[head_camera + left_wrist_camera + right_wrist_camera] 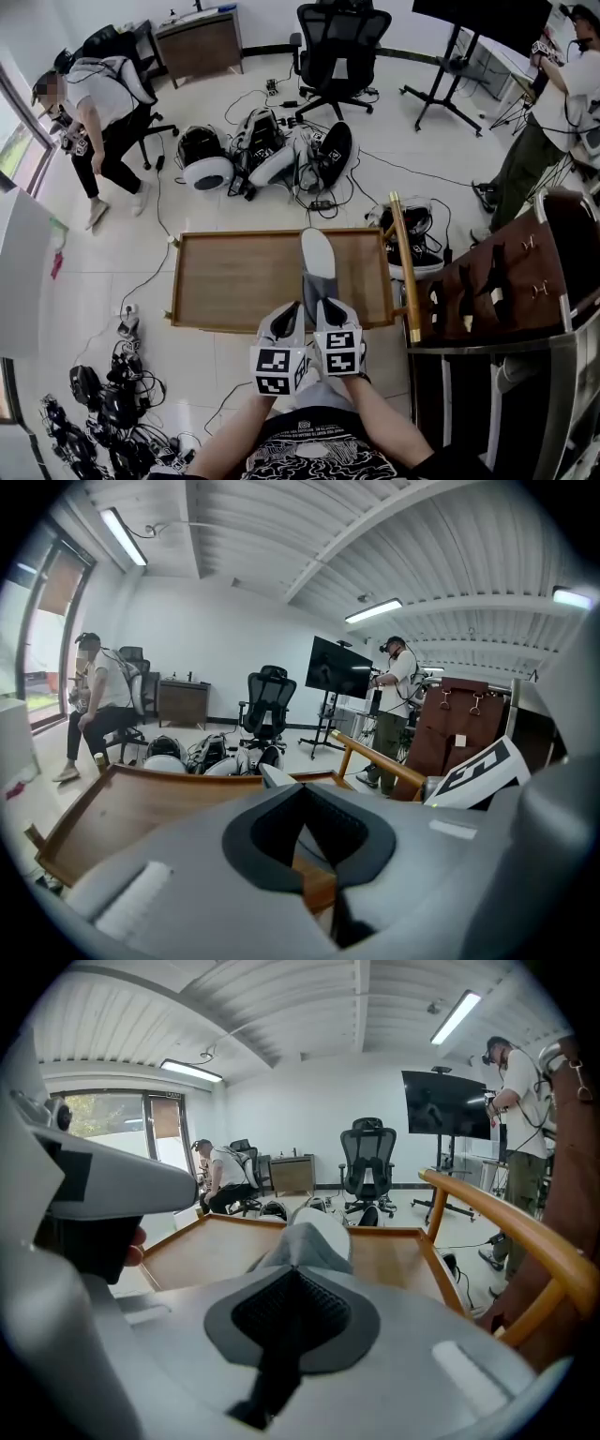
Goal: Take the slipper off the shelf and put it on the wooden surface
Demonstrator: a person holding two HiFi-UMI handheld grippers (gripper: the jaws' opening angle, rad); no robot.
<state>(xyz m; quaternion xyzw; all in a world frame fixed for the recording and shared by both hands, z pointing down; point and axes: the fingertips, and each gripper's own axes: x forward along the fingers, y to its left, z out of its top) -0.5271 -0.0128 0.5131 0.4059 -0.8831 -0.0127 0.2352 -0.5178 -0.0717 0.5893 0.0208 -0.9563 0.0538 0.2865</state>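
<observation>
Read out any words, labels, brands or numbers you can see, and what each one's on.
No readable text anywhere.
Marker cubes: only black-and-white square patterns, no letters.
Print on the black shirt: too blurred to read.
White tag on the brown panel: too small to read.

Head view looks steeply down; gripper views skim low — sharing the wooden surface (234, 281).

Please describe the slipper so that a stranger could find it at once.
Find the rimmed wooden surface in the middle of the white floor. On its right half lies the slipper, pale with a grey strap; the shoes nearby are dark and stand on the floor.
</observation>
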